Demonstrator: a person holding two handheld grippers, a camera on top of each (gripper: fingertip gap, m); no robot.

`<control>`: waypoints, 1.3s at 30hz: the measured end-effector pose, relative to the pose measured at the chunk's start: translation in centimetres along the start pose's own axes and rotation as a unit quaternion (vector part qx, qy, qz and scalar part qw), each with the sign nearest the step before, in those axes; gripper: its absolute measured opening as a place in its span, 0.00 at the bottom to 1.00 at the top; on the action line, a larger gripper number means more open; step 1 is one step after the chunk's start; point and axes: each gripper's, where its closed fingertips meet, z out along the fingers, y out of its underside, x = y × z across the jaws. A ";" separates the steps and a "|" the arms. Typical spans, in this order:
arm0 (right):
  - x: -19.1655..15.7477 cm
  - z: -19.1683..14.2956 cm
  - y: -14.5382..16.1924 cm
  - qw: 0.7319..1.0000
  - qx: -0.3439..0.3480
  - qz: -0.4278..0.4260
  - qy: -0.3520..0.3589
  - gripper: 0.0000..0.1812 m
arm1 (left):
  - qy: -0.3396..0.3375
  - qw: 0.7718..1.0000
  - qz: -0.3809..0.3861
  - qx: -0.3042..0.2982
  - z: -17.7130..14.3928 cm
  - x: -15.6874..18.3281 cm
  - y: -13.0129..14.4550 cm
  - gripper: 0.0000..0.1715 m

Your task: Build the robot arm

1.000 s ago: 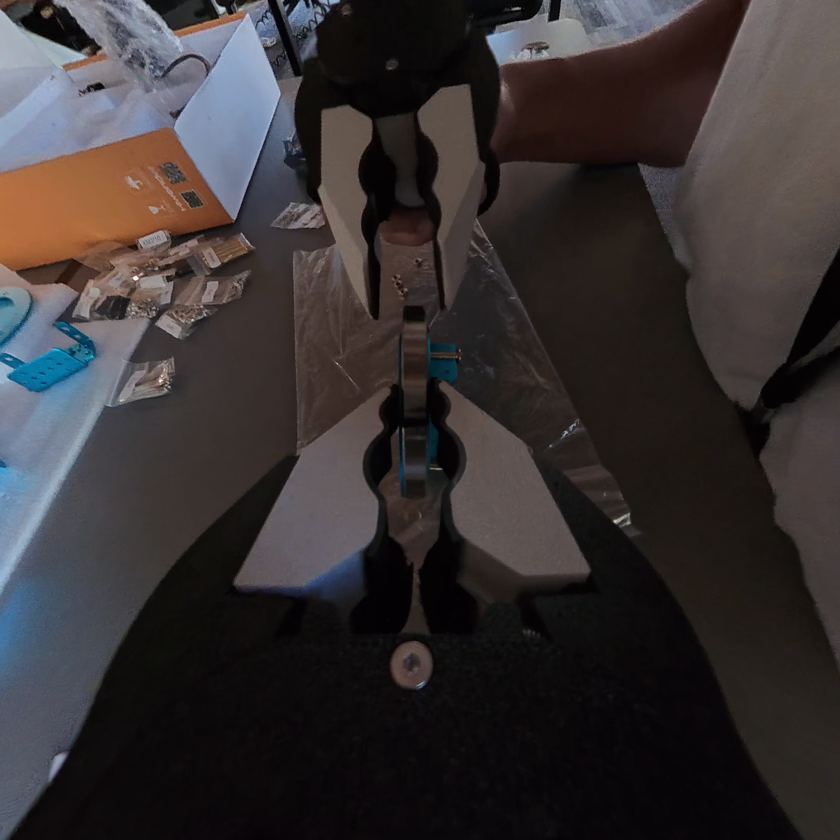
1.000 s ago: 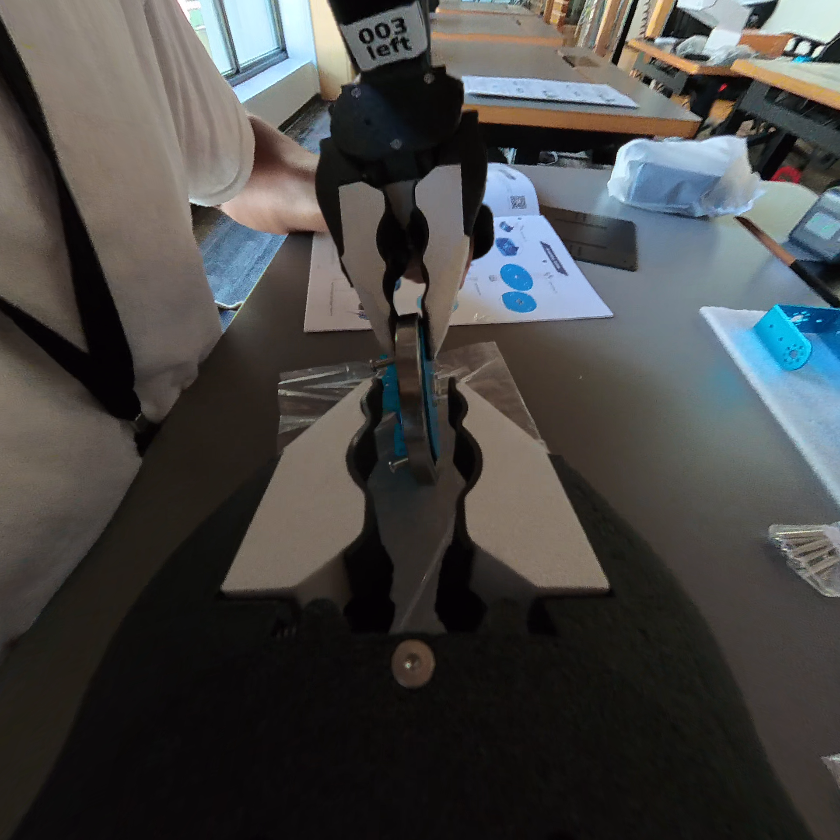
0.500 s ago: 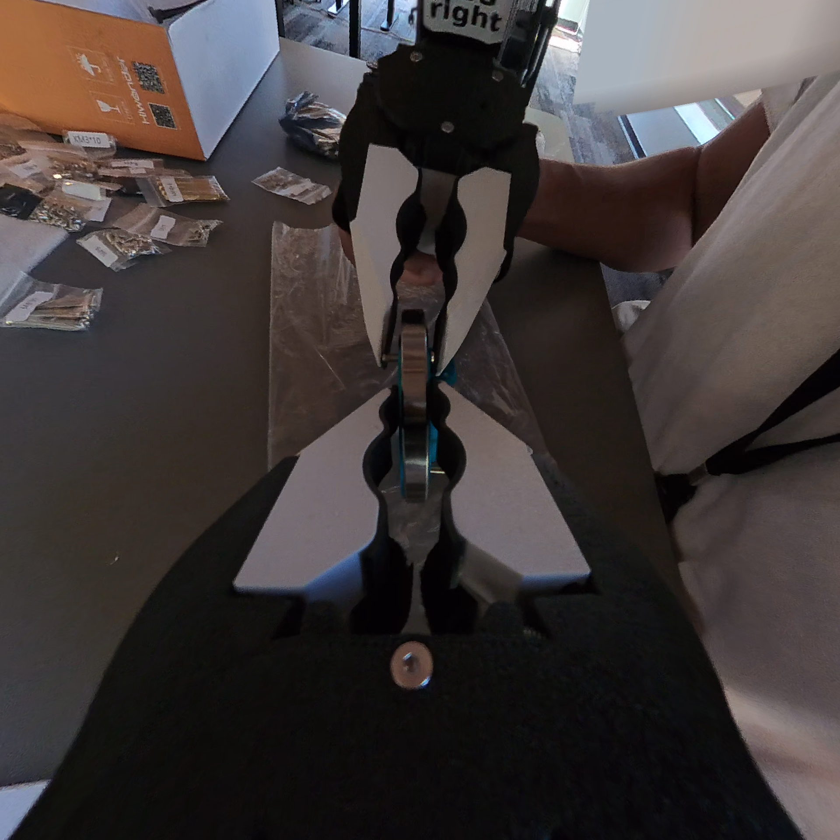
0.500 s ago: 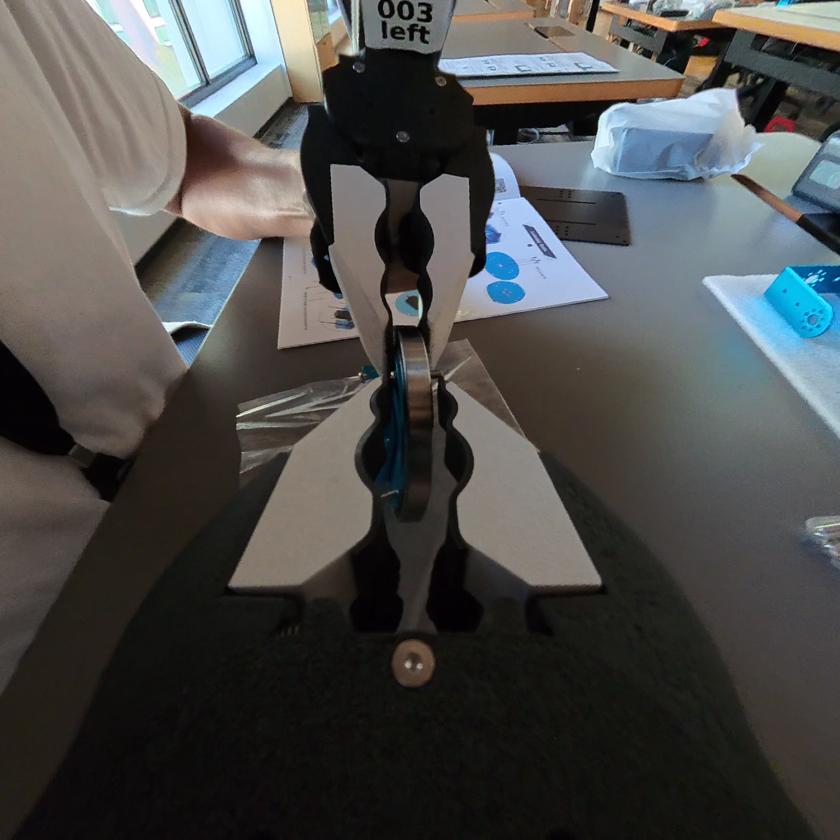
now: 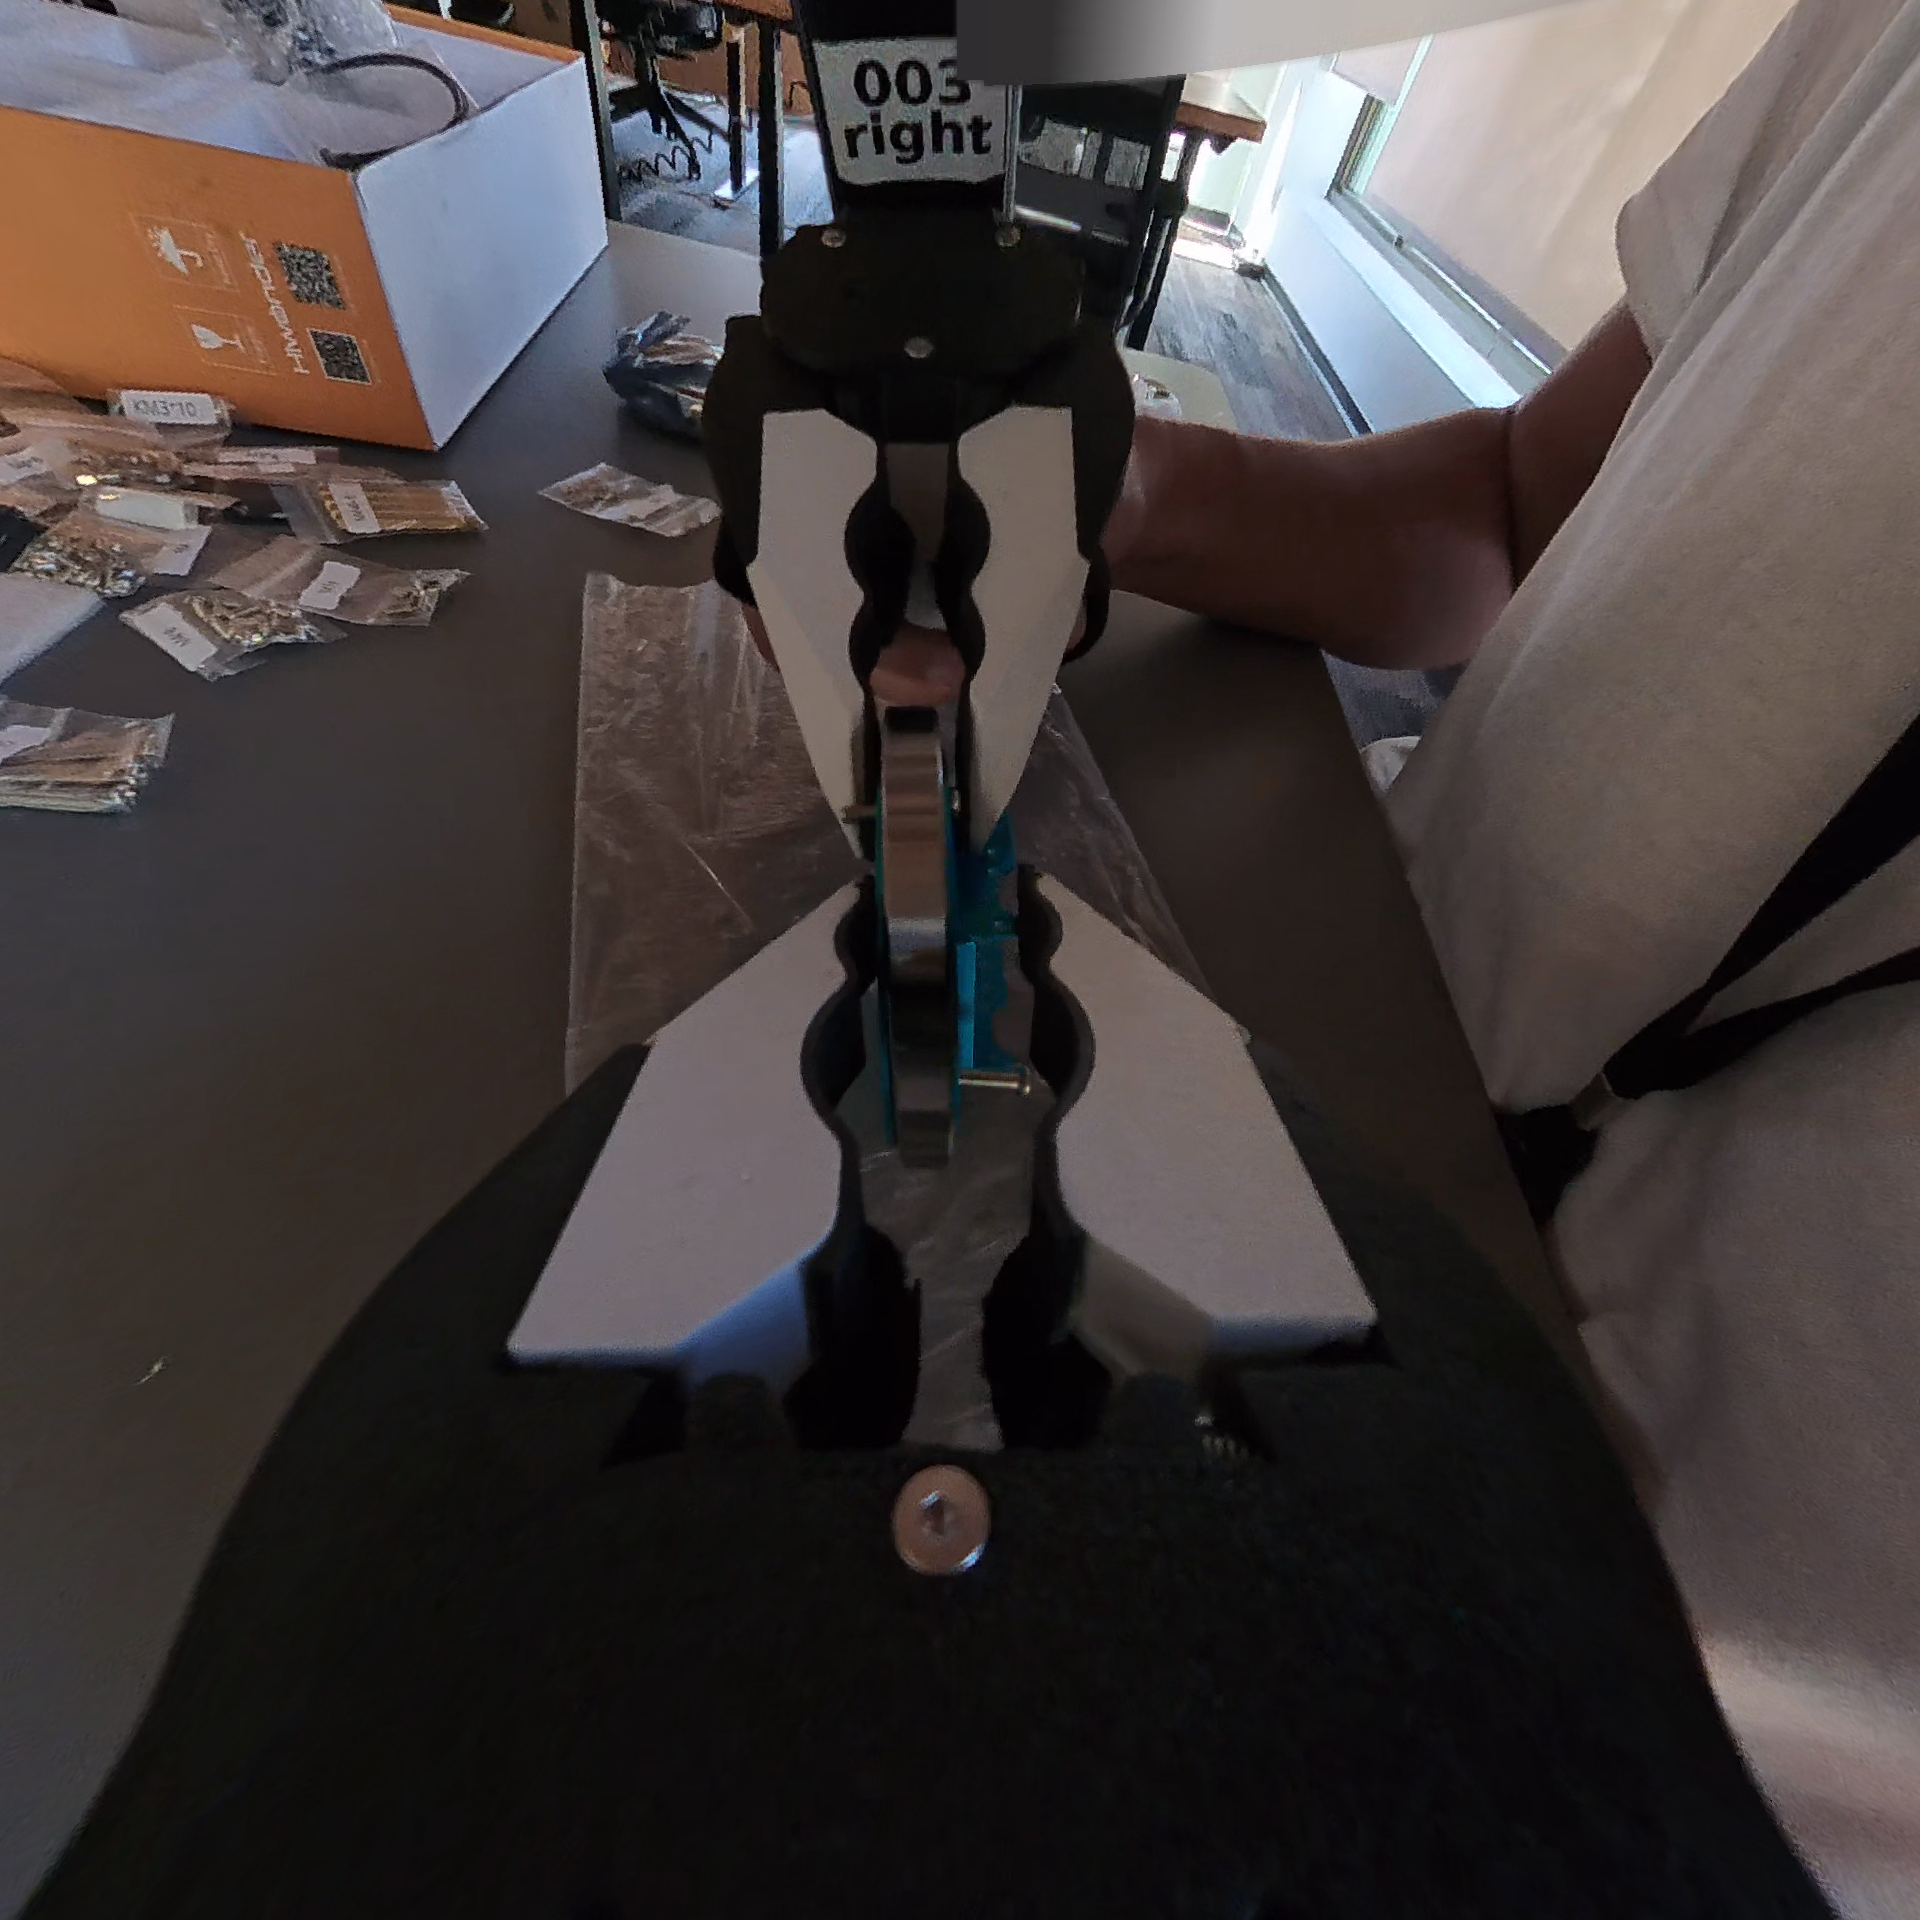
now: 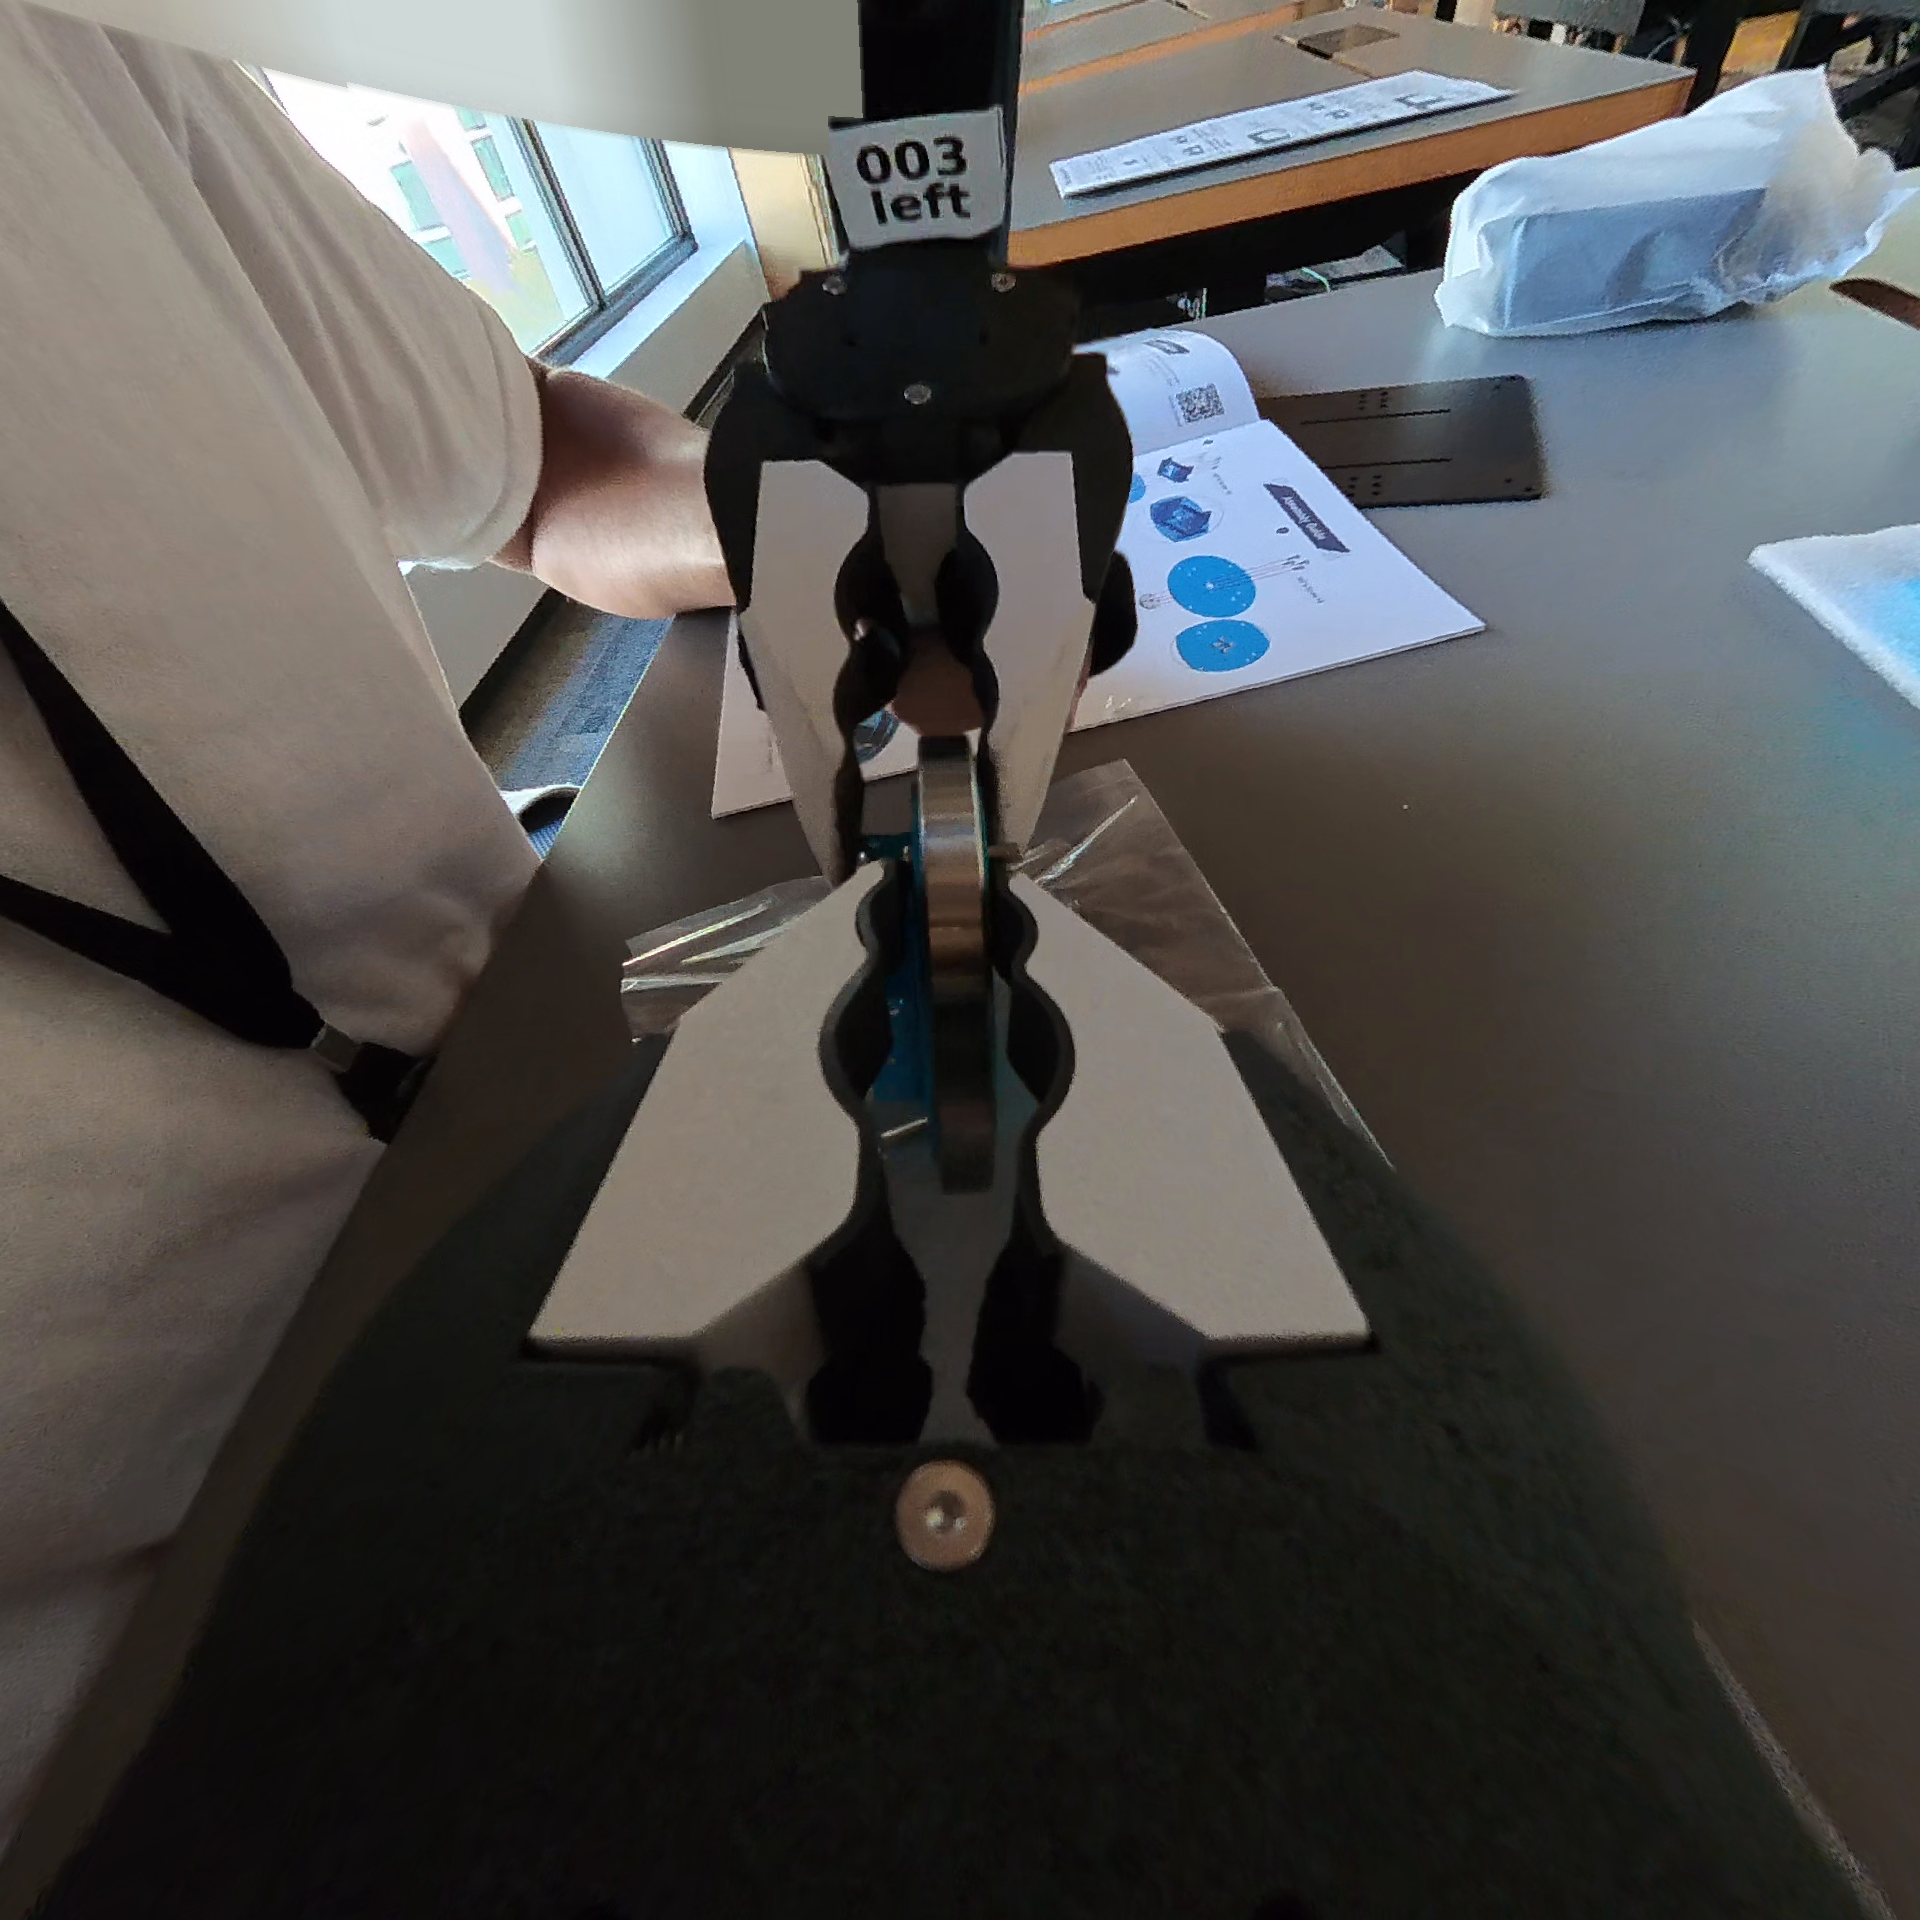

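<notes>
Left gripper (image 5: 940, 914) and right gripper (image 6: 935, 883), tip to tip, both clamp one upright metal ring with blue plate (image 5: 914, 935) above a clear plastic bag (image 5: 686, 727). Screw packets (image 5: 239, 582) and orange box (image 5: 208, 281) near the worktop's far-left edge; instruction booklet (image 6: 1247, 582) behind.

The place looks like a workroom or classroom lab set up for kit assembly. A dark grey table (image 5: 312, 987) serves as the workbench. At its far left corner stands an opened orange and white cardboard box (image 5: 239, 281), and just in front of the box lie many small labelled bags of screws (image 5: 260, 582). On the table's other end an illustrated instruction booklet (image 6: 1278, 592) lies open beside a black perforated plate (image 6: 1423, 436). Beyond the table stand more long wood-topped desks (image 6: 1351, 135), and windows (image 6: 540, 197) line the wall.
</notes>
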 end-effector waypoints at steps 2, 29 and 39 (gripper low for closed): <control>0.1 0.0 0.0 1.000 -0.005 -0.016 0.010 0.07 | -0.005 1.000 -0.004 0.000 -0.3 -0.2 0.1 0.16; -0.1 -0.4 0.5 0.998 -0.028 -0.045 0.028 0.07 | -0.026 1.000 -0.012 -0.012 -0.4 -0.2 -0.2 0.08; -0.1 -0.3 0.5 0.997 -0.048 -0.048 0.042 0.07 | -0.071 0.994 -0.079 0.004 -0.2 -0.2 -0.6 0.19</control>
